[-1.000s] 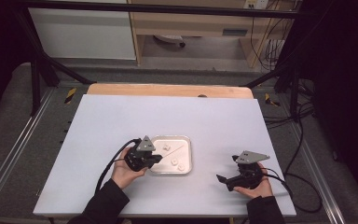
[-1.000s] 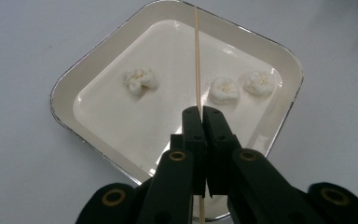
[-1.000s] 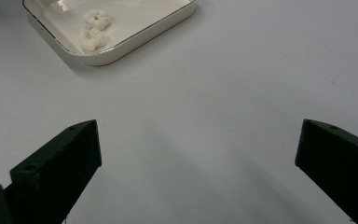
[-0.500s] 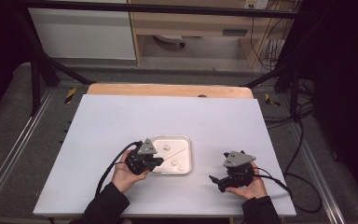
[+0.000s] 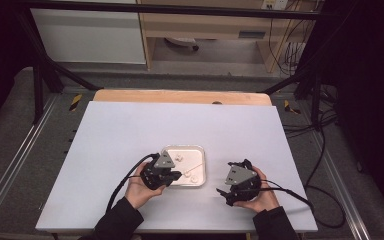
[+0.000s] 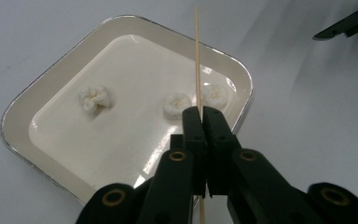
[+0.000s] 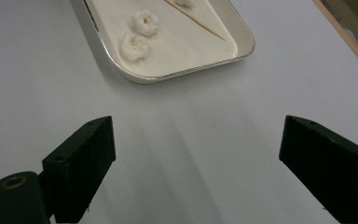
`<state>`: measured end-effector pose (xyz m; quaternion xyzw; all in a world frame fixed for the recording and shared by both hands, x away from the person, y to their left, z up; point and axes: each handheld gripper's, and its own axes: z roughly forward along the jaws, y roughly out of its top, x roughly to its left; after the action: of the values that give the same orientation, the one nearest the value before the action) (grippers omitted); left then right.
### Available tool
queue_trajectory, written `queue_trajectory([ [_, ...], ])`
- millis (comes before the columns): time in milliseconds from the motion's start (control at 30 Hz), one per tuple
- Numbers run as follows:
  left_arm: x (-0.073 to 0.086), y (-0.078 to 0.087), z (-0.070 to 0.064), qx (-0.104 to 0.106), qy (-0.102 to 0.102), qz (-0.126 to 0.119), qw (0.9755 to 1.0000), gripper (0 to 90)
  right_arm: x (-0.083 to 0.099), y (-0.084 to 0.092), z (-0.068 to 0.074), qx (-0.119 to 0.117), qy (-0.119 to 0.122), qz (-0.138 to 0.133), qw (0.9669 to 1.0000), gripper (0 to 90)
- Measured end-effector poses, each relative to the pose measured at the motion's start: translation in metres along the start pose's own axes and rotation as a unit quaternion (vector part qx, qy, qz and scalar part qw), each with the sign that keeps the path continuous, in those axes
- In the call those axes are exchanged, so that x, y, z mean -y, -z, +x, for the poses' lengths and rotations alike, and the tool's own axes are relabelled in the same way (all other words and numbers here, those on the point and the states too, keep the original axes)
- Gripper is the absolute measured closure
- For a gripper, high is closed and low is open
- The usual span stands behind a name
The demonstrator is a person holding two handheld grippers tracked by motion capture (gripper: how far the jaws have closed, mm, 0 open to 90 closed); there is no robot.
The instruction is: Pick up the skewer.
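Observation:
A shallow metal tray (image 5: 198, 152) sits on the white table with three white puffy pieces in it (image 6: 94, 97) (image 6: 177, 103) (image 6: 216, 95). My left gripper (image 6: 202, 112) is shut on a thin wooden skewer (image 6: 197, 56), which points out over the tray's right side. In the high view the left gripper (image 5: 177, 175) is at the tray's near left corner. My right gripper (image 7: 196, 135) hovers over bare table just right of the tray (image 7: 121, 70). Its jaws stand wide apart, have just been closing a little, and hold nothing. In the high view the right gripper (image 5: 222, 196) points toward the tray.
The white table top (image 5: 130, 135) has a wooden strip (image 5: 180, 96) along its far edge. Cables (image 5: 290, 192) trail from both grippers toward the near edge. Dark frame posts and a shelf unit stand beyond the table.
My right gripper has moved left across the table toward the tray. The left gripper and the skewer have stayed where they were.

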<state>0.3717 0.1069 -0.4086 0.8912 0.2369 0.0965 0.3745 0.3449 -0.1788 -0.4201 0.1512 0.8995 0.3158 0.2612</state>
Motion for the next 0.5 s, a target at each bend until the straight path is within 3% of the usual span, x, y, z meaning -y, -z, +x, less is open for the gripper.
queue_trajectory([
  [233, -0.009, -0.005, -0.009, 0.006, -0.01, 0.003, 0.9999, 88.5, -0.006, -0.001, 0.004, 0.005, 0.051, 0.002, 0.9987, 18.8],
  [433, -0.019, -0.012, -0.018, 0.009, -0.028, 0.012, 0.9995, 88.5, -0.01, -0.002, 0.007, 0.01, 0.092, 0.001, 0.9957, 24.6],
  [500, -0.022, -0.015, -0.021, 0.012, -0.03, 0.014, 0.9994, 88.5, -0.011, -0.003, 0.009, 0.015, 0.116, -0.003, 0.9931, 28.7],
])
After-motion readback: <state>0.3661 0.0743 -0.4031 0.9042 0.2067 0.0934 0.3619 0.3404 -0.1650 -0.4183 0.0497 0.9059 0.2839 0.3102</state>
